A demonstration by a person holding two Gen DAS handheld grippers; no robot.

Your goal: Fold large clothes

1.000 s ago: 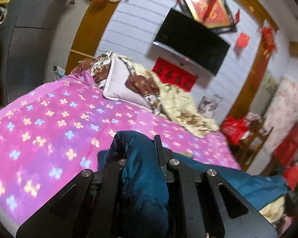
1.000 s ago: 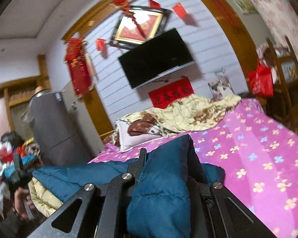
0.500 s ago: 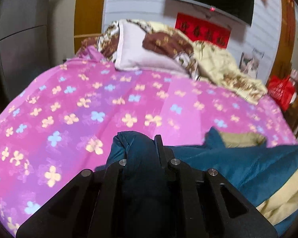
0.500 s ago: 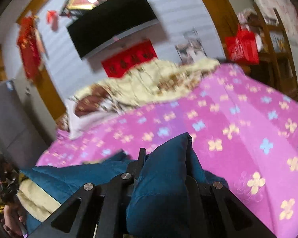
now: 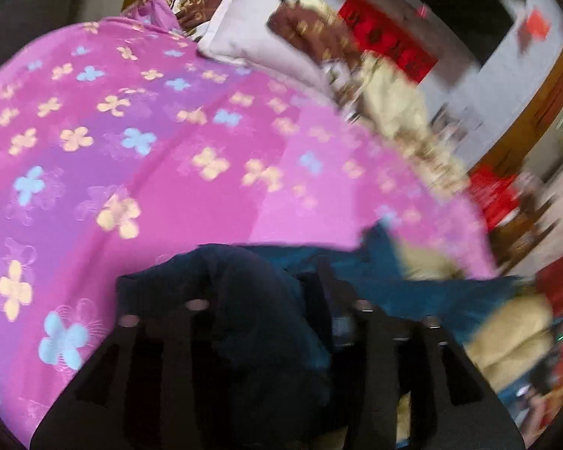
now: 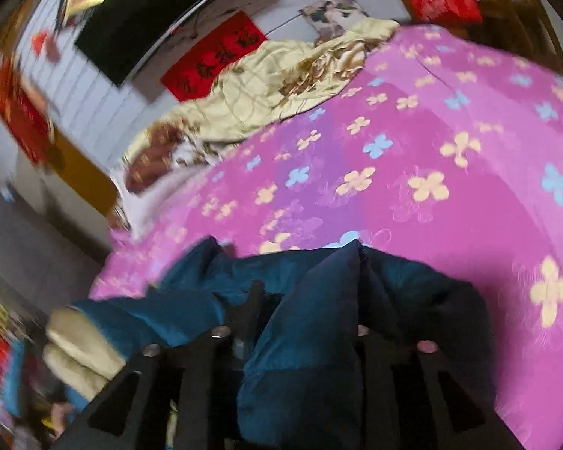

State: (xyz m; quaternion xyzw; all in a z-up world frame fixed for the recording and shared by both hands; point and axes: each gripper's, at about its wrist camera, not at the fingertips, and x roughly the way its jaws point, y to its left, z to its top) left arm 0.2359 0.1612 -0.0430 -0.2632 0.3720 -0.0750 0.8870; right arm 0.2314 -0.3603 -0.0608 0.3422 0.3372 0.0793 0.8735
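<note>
Teal padded coat bunched between both sets of jaws, lying low on pink floral bedspread; left gripper and right gripper both opening, fabric not yet clear; long axis spanning gripper to gripper.

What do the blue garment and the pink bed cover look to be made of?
Blue garment: probably a padded coat with a smooth synthetic shell; it puffs and shows a faint sheen, with a cream lining that looks fleecy. Pink bed cover: thin, matte woven cloth, apparently printed with flowers.

Motion-blurred fisheye views, dim foreground.
</note>
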